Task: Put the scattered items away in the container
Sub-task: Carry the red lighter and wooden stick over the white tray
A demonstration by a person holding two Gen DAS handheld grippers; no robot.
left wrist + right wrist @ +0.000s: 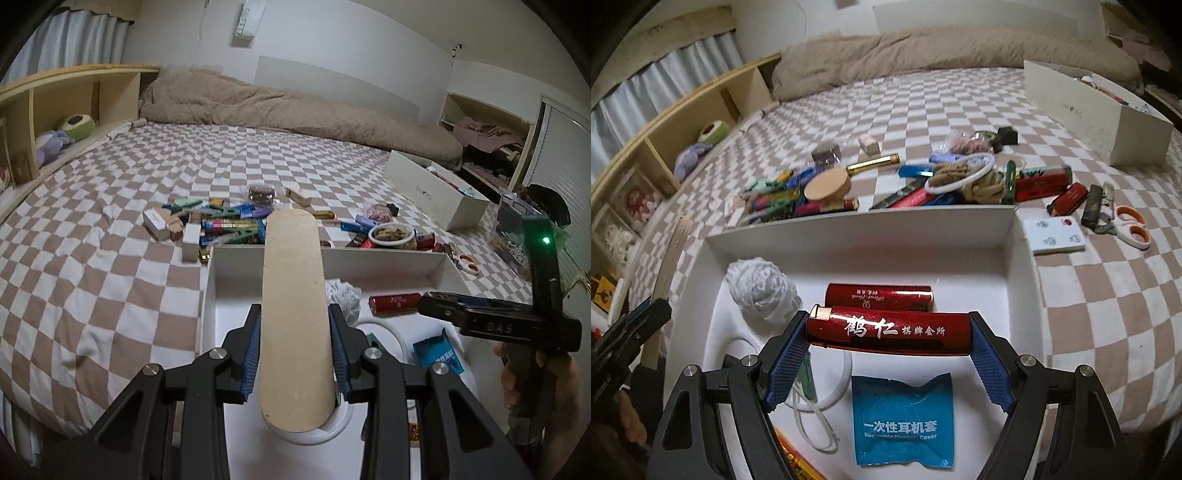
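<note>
My left gripper (293, 332) is shut on a round jar with a wooden lid (291, 306), held edge-on above the near left of the white box (388, 258). My right gripper (888, 332) is shut on a red lighter with white characters (890, 330), held by its ends over the box (868, 225). In the box lie a second red lighter (879, 293), a white cloth ball (759, 290), a blue sachet (903, 421) and a white cable (812, 417). The right gripper also shows in the left wrist view (428, 304).
Scattered items lie on the checked bed beyond the box: coloured lighters (775, 199), a wooden-lidded jar (827, 186), a rope coil (975, 181), a gold tube (873, 164), scissors (1126, 225), a white remote (1056, 240). A second white box (1100, 114) stands far right.
</note>
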